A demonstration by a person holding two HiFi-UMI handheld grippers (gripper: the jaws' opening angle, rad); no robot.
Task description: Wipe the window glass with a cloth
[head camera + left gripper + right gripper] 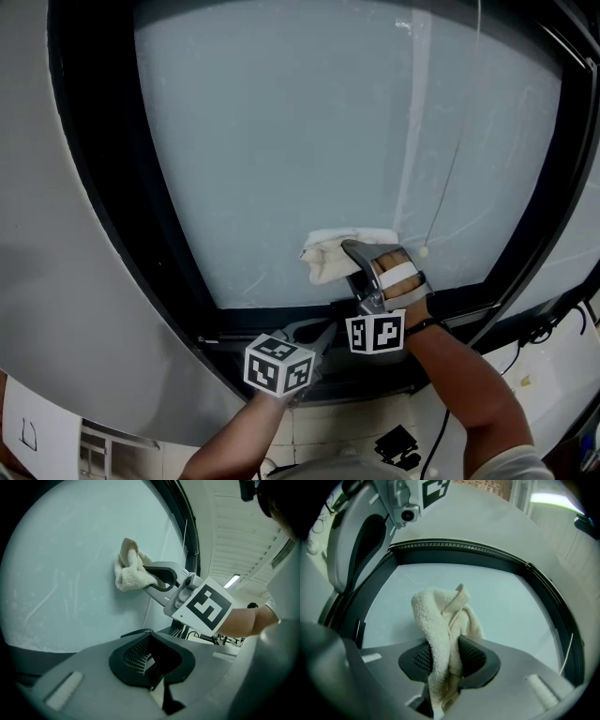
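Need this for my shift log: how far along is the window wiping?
Done: the cloth is clamped in the right gripper. In hand: it is pressed on the window glass low down, near the bottom frame. Left: faint streaks show, and the pane above looks unwiped, though I can't be sure. The left gripper is shut and empty.

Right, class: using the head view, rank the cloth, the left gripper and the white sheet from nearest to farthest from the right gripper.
1. cloth: clamped in the right gripper, bunched at its left side.
2. left gripper: close by, just below and to the left.
3. white sheet: far off, at the view's bottom left corner.
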